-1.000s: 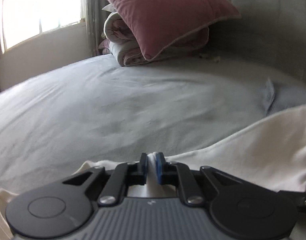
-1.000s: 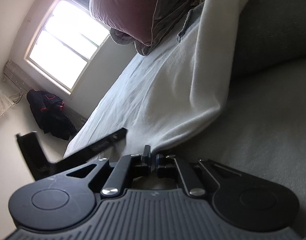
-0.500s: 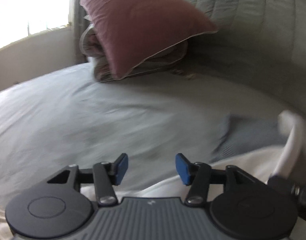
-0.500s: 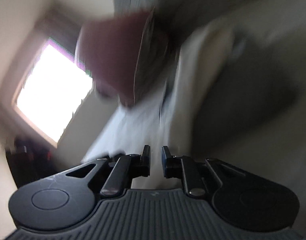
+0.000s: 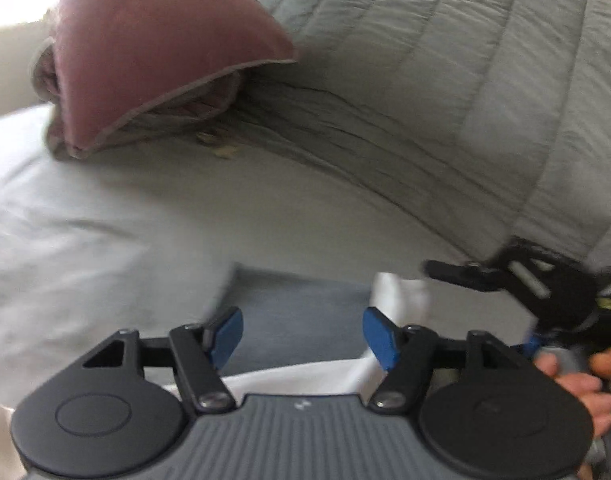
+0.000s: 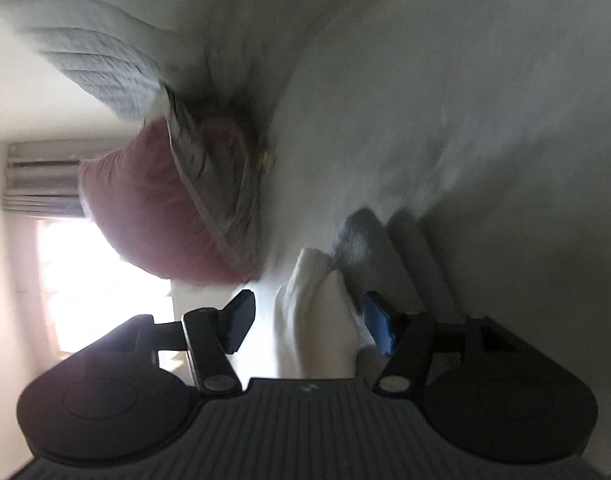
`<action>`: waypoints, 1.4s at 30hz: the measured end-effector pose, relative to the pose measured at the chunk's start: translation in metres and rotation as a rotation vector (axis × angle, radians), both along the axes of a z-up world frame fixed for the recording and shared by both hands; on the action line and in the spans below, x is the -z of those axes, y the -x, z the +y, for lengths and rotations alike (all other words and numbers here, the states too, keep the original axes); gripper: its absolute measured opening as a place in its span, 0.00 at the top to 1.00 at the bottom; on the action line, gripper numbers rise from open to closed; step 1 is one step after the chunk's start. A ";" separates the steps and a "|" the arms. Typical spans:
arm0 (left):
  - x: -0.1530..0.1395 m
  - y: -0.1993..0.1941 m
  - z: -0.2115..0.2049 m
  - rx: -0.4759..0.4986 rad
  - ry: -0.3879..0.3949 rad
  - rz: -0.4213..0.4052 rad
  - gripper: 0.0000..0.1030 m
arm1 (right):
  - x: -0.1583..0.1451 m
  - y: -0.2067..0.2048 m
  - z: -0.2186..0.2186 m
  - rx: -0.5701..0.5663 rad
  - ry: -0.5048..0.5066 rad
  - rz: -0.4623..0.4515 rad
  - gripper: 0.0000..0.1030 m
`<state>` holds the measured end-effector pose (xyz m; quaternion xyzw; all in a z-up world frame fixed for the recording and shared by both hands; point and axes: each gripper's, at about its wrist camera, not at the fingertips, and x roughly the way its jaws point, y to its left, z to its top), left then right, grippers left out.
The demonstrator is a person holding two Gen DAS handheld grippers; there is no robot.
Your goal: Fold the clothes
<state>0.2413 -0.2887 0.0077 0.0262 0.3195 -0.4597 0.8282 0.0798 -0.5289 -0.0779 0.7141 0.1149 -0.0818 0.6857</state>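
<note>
A cream-white garment point(image 5: 301, 380) lies on the grey bed sheet just below my left gripper point(image 5: 303, 334), which is open and empty above it. A fold of it point(image 5: 401, 294) sticks up at the right. A grey-blue cloth point(image 5: 297, 304) lies flat between the left fingers' line of sight. My right gripper point(image 6: 309, 320) is open; a fold of the white garment point(image 6: 317, 320) stands between its fingers, loose. The right gripper also shows in the left wrist view point(image 5: 517, 276), rolled on its side.
A dusty-pink pillow point(image 5: 153, 48) rests on a folded quilt at the back left. A grey quilted headboard point(image 5: 465, 80) runs along the back right. A bright window point(image 6: 93, 280) is at the left of the right wrist view. The person's hand point(image 5: 577, 380) holds the right gripper.
Both grippers were shut on the white garment a second ago and have opened, letting it drop. Both have swung right, toward the headboard; the right one has rolled over.
</note>
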 end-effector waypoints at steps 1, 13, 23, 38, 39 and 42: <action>0.002 0.002 -0.004 0.015 0.012 0.015 0.37 | 0.006 -0.003 -0.008 -0.040 -0.035 -0.022 0.38; 0.011 0.041 -0.019 0.239 0.101 0.066 0.43 | 0.002 0.008 -0.025 -0.098 0.022 -0.046 0.50; 0.009 0.044 -0.031 0.318 0.066 0.034 0.41 | -0.004 0.014 -0.033 -0.170 0.244 -0.032 0.50; 0.033 0.040 -0.058 0.264 -0.175 -0.173 0.87 | -0.019 0.005 -0.013 -0.399 0.642 0.052 0.50; 0.032 0.040 -0.057 0.260 -0.174 -0.178 0.93 | -0.021 0.006 -0.011 -0.400 0.663 0.038 0.50; 0.028 0.041 -0.055 0.252 -0.160 -0.194 0.98 | -0.029 0.010 -0.004 -0.402 0.726 -0.003 0.69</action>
